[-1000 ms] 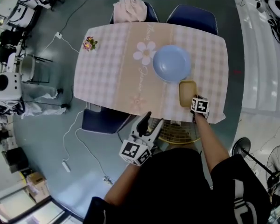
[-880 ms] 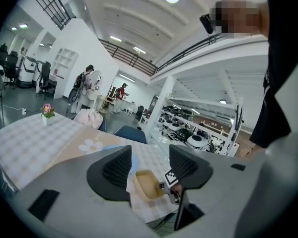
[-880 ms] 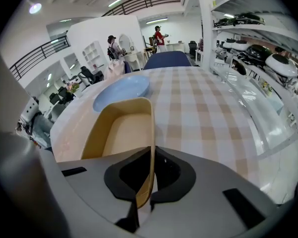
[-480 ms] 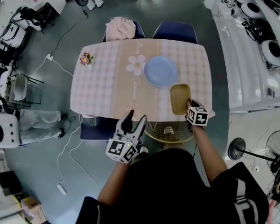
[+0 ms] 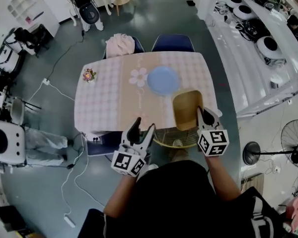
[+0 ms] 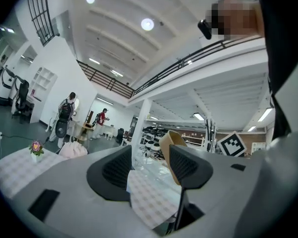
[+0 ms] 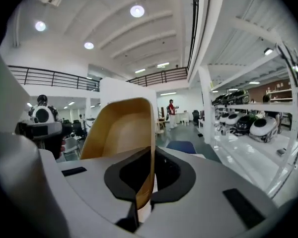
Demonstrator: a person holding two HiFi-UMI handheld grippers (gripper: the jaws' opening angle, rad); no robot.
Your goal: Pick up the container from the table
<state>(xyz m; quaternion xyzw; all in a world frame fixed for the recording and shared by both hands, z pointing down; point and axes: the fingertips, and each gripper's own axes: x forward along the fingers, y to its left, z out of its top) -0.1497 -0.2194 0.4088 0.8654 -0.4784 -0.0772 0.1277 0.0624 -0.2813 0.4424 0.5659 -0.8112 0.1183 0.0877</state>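
The tan container (image 5: 186, 110) hangs in the air above the near right corner of the checked table (image 5: 109, 98), tilted with its hollow facing up. My right gripper (image 5: 202, 114) is shut on its near rim; in the right gripper view the thin wall of the container (image 7: 121, 128) is pinched between the black pads of that gripper (image 7: 151, 175). My left gripper (image 5: 141, 128) is open and holds nothing, off the table's near edge. In the left gripper view the open left gripper (image 6: 146, 165) frames the container (image 6: 169, 143) beyond its right pad.
A blue plate (image 5: 163, 80) lies on the table beyond the container, and a small flower pot (image 5: 89, 75) stands at its far left corner. Two blue chairs (image 5: 173, 42) stand behind, one draped with pink cloth (image 5: 119, 44). A round wire basket (image 5: 176, 138) sits below the near edge.
My right gripper has risen with the container, lifting it off the table and tipping it. The left gripper has also come up a little, still open.
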